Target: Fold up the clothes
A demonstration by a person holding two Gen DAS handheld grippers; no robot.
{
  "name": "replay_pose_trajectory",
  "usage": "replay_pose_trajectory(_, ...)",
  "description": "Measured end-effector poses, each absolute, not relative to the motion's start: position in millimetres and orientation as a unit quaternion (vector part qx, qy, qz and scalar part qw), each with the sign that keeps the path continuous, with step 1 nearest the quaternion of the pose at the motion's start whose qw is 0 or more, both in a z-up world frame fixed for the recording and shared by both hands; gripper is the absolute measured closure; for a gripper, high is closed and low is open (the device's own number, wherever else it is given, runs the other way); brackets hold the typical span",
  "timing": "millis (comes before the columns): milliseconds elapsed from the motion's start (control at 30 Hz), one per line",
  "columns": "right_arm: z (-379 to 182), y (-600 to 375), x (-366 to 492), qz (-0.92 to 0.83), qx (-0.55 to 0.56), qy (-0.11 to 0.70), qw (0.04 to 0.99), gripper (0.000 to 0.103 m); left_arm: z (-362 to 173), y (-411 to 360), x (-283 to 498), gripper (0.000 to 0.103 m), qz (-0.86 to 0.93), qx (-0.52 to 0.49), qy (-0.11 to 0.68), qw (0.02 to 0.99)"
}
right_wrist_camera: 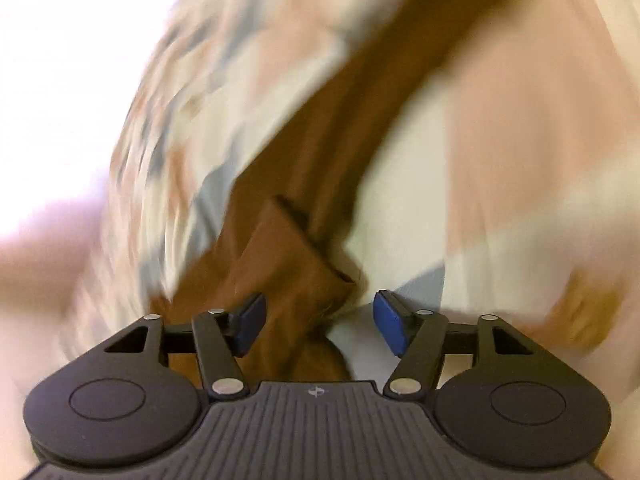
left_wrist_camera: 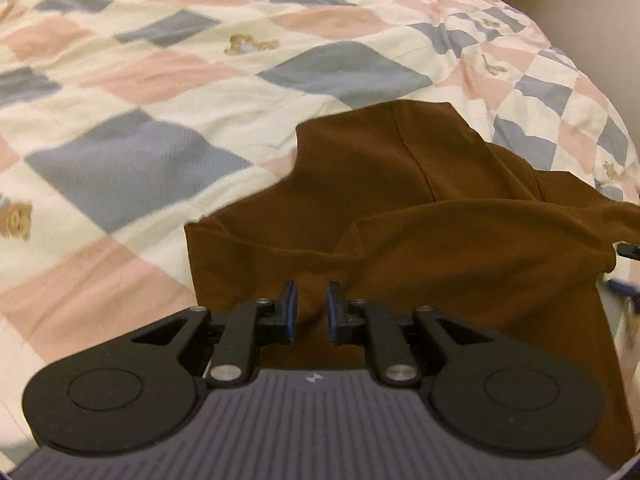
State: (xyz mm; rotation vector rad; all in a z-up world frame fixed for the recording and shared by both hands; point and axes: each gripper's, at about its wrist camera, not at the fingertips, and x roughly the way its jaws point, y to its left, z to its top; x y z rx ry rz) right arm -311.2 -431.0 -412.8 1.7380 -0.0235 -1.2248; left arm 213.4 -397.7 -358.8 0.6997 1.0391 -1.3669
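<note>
We count one garment, one bed cover and two grippers, and no container of any kind.

In the left wrist view, the patchwork quilt (left_wrist_camera: 168, 92) fills the left and top, its squares cream, pink and grey-blue, with a few small bear prints. The brown garment (left_wrist_camera: 440, 208) lies on the quilt at centre and right, rumpled, with one seam running up its far part and a fold across the middle. Our left gripper (left_wrist_camera: 312, 312) has its blue-padded fingers (left_wrist_camera: 291, 308) drawn close, a narrow strip of brown cloth caught between them, so it is clenched on the garment.

In the right wrist view, heavily blurred, the same garment (right_wrist_camera: 320, 152) stretches as a brown band from top right down to the gripper. Our right gripper (right_wrist_camera: 320, 320) is released, jaws wide apart; a folded corner of cloth sits between them, near the left pad (right_wrist_camera: 250, 320) and clear of the right one.
</note>
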Motion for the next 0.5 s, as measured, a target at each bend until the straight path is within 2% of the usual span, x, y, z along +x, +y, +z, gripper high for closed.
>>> replay_pose_trajectory(33, -421, -429, -310, -0.509, 0.726, -0.032, 0.461, 0.074, -356, -396, 211, 0.091, -0.588, 0.299, 0.449, 0.603)
replay_pose_trajectory(67, -418, -431, -304, -0.521, 0.716, -0.025, 0.463, 0.089, -353, -394, 210, 0.091, -0.585, 0.296, 0.450, 0.606)
replay_pose_trajectory(100, -413, -433, -298, -0.535, 0.701, -0.011, 0.471, 0.093, -350, -392, 208, 0.091, -0.583, 0.293, 0.451, 0.609)
replay_pose_trajectory(267, -320, -444, -189, -0.578, 0.373, 0.201, 0.698, 0.094, -339, -378, 217, 0.090, -0.579, 0.278, 0.453, 0.618)
replay_pose_trajectory(367, -310, -431, -109, -0.506, 0.222, 0.288, 0.782, 0.094, -335, -368, 229, 0.090, -0.575, 0.259, 0.465, 0.621)
replay_pose_trajectory(467, -333, -418, -57, -0.452, 0.175, 0.354, 0.800, 0.097, -334, -360, 239, 0.090, -0.567, 0.249, 0.474, 0.625)
replay_pose_trajectory(500, -344, -415, -49, -0.442, 0.178, 0.367, 0.799, 0.090, -333, -357, 241, 0.090, -0.567, 0.246, 0.477, 0.625)
